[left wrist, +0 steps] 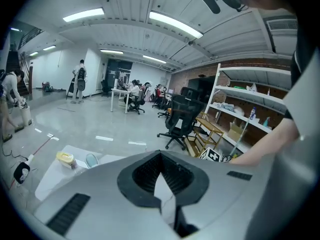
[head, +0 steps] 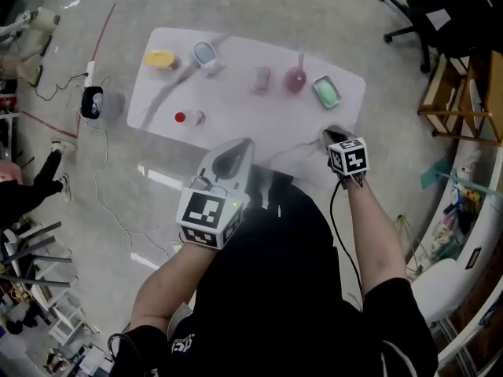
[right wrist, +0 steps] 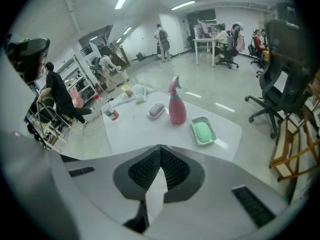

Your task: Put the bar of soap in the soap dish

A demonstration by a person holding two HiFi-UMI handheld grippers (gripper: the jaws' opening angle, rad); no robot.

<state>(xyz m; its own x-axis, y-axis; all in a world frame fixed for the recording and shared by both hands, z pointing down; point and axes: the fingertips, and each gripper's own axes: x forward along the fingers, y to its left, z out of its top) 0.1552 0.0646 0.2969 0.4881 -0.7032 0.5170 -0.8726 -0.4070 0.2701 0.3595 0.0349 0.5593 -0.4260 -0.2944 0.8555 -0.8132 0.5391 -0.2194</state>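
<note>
The green bar of soap (head: 327, 93) lies in the pale green soap dish (head: 317, 83) at the table's far right; the right gripper view shows the soap (right wrist: 203, 131) in the dish (right wrist: 192, 128) too. My right gripper (head: 332, 132) hovers over the near edge of the table (head: 236, 108), short of the dish, shut with nothing between its jaws (right wrist: 159, 149). My left gripper (head: 240, 146) is raised over the near edge further left, also shut and empty (left wrist: 161, 156).
On the table stand a pink spray bottle (head: 295, 77), a small grey item (head: 262, 78), a red-capped can (head: 189, 118), a bluish dish (head: 206, 54) and a yellow item (head: 161, 59). Cables and a black device (head: 92, 102) lie on the floor at left. An office chair (head: 416, 14) stands far right.
</note>
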